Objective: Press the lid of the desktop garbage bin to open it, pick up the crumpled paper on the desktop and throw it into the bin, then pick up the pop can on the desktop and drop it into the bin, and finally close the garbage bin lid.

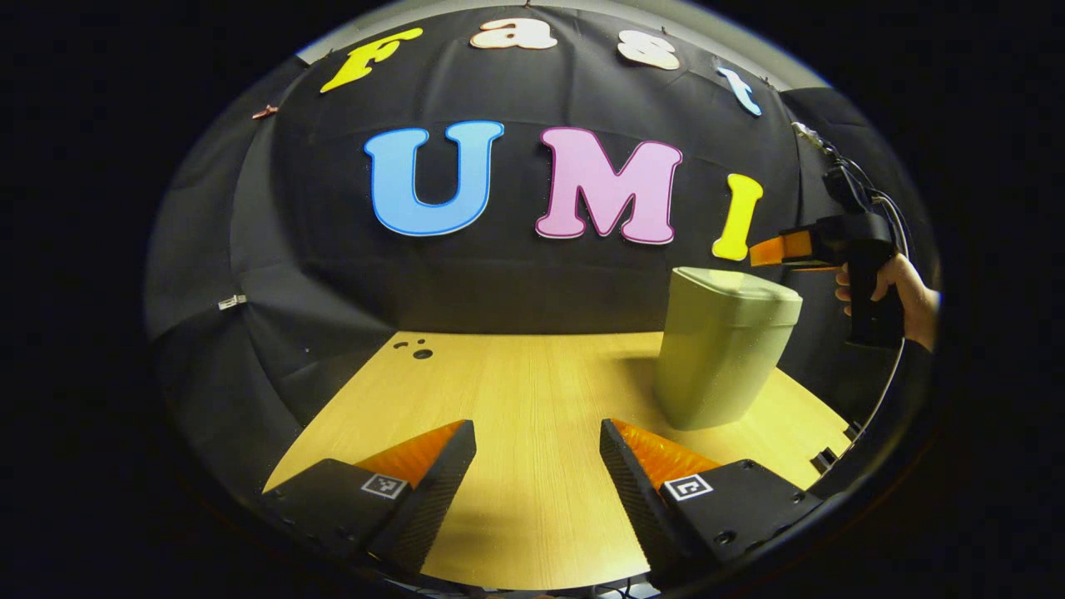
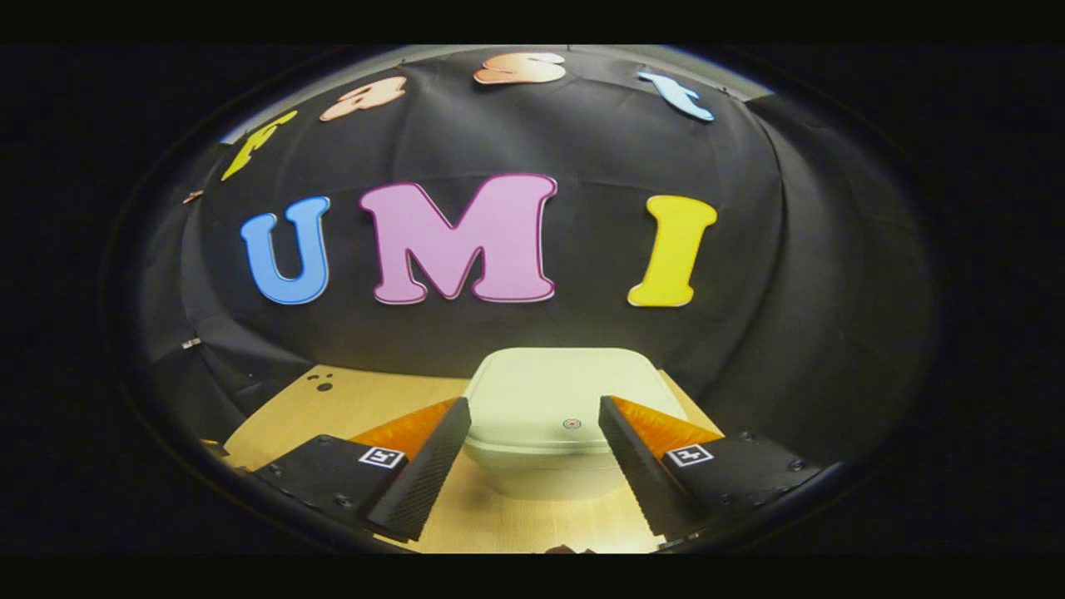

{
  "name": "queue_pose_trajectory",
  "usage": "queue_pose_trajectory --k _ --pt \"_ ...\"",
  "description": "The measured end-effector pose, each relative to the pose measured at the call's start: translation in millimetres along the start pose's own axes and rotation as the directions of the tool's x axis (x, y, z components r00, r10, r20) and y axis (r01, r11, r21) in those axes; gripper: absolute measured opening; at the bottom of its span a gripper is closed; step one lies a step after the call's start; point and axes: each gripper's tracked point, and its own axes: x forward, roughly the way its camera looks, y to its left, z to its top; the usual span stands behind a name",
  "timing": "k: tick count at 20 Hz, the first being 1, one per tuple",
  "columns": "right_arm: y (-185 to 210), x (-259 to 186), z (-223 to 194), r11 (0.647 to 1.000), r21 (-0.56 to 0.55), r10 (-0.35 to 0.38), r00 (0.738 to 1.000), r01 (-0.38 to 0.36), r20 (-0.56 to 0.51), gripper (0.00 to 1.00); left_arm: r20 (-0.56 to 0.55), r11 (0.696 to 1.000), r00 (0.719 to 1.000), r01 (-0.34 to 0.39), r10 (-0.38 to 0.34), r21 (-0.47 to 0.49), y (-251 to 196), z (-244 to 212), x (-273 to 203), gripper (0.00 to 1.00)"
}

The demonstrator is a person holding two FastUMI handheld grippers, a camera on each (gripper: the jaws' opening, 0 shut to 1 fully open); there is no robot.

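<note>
A pale green desktop bin stands on the wooden table, right of centre in the left gripper view, its lid down. My left gripper hangs open low over the table, nothing between its fingers. To the bin's right, a hand holds my right gripper just above the lid's right edge. In the right gripper view the closed lid lies directly below and ahead of my right gripper, which is open and hovers over the lid's near edge. A small round mark sits on the lid's front.
The black cloth wall rises just behind the table. A few small dark holes mark the table's far left corner. A cable trails down from the right gripper at the table's right edge.
</note>
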Motion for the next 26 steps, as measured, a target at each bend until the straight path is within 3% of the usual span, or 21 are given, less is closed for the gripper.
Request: queue_pose_trajectory --k 5,11,14,18,25,26 --pt "16 -47 4 0.999 0.022 0.042 0.996 -0.044 0.079 0.98 0.078 1.0 0.997 -0.015 0.017 -0.018 1 24 -17 0.96" --pt "27 -97 -26 0.997 0.043 0.058 0.996 -0.062 0.075 0.97 0.129 0.997 0.991 -0.034 0.043 -0.066 -3 36 -38 0.96" --pt "33 -110 -47 0.996 0.053 0.068 0.996 -0.071 0.05 0.97 0.117 0.994 0.992 -0.043 0.055 -0.097 -2 28 -44 0.96" --pt "41 -122 -75 0.994 0.053 0.091 0.996 -0.091 0.005 0.97 0.089 0.995 0.993 -0.076 0.082 -0.067 5 8 -53 0.96" --pt "71 -130 -96 0.988 0.003 0.157 0.987 -0.157 -0.037 0.97 0.1 0.994 0.993 -0.057 0.066 -0.095 -2 9 -56 0.99" --pt "77 -129 -98 0.985 -0.002 0.171 0.984 -0.171 -0.043 0.97 0.098 0.994 0.993 -0.058 0.067 -0.094 -3 8 -57 0.95"
